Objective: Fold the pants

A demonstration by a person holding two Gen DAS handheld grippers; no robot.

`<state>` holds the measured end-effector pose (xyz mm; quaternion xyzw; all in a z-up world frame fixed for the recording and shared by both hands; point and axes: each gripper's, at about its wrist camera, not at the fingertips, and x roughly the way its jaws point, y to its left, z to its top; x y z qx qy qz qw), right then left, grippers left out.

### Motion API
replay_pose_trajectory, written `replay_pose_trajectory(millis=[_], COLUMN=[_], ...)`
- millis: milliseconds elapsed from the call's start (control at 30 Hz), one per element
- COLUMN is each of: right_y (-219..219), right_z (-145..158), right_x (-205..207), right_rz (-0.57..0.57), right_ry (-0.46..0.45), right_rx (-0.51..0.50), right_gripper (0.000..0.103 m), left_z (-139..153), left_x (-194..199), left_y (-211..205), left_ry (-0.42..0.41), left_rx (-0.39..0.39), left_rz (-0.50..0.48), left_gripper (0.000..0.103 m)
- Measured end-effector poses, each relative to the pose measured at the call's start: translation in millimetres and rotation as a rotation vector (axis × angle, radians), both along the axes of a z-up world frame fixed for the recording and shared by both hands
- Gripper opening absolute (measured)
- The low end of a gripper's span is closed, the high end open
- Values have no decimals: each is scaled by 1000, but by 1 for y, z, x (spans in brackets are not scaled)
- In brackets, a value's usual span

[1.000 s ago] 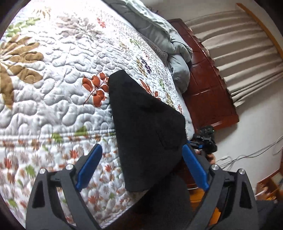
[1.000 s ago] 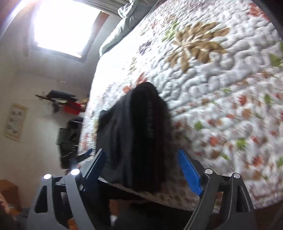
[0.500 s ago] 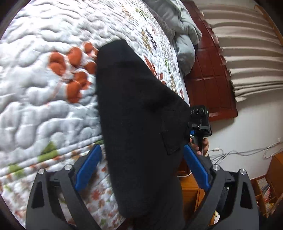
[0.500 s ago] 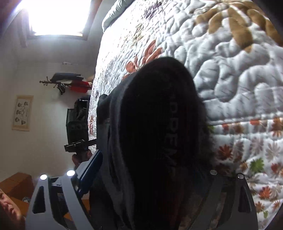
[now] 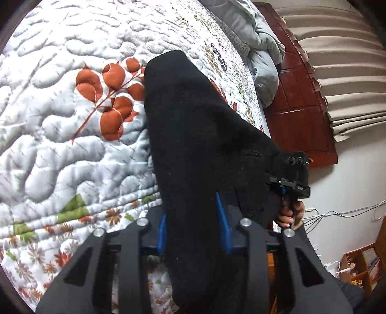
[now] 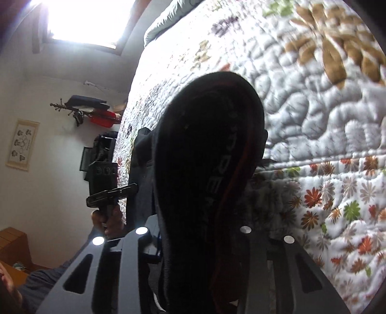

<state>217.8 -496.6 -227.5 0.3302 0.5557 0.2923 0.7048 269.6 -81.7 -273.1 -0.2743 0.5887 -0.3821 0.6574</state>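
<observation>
Black pants (image 5: 205, 135) lie on the floral quilt (image 5: 60, 120) and hang over the bed's near edge. My left gripper (image 5: 192, 228) is closing, its blue pads (image 5: 223, 224) pinching the hanging cloth on both sides. In the right wrist view the same pants (image 6: 200, 157), with grey lettering and a reddish edge, fill the gap of my right gripper (image 6: 202, 241). It is closing too, with only a sliver of its left pad (image 6: 156, 244) showing. Each view also shows the other gripper in a hand (image 5: 289, 215), close beside the pants.
A grey duvet (image 5: 263, 55) is bunched against the dark wooden headboard (image 5: 304, 108), with beige curtains (image 5: 349, 72) behind. Cables and a wooden shelf (image 5: 361, 268) sit by the wall. A bright window (image 6: 86, 19) and a framed picture (image 6: 23, 142) are on the left.
Both grippers came up to the pants at the bed's edge with jaws wide. Their jaws have since drawn in onto the cloth.
</observation>
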Motion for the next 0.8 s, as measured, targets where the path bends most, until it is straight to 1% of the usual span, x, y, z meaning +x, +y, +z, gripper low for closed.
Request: replay_pose_trajectory(millis=[133,233,333,433,500,600,667,800], right_y=[22,41,66,104,132,175,207,255], right_z=[34,61,80,92,92,84,73,49], right_x=[5,20,44,84,112,154,181,223], right_rz=[14,39,59,87,114,152,184,209], right_ry=[-37,-74,-107,-130,-136,-121,-105,-68], right_rx=[-49,-69,-60,-41,-27,-17,-24,-22], right_gripper=[33,33,33,33,33,33,33,33], left_z=[15,37,63,82,89,88,82,64], left_x=[1,5,20,39,54,75,91,124], left_y=[3,16,47,82,110,151,179,222], left_ry=[-14,-56,-103,-133,-139,-135,-122,-85], left_rx=[7,4,7,22,33,71,99,145], left_rz=[7,19,57,107,146,186,217,255], left_gripper=[29,29,28,28,28,28,29,29])
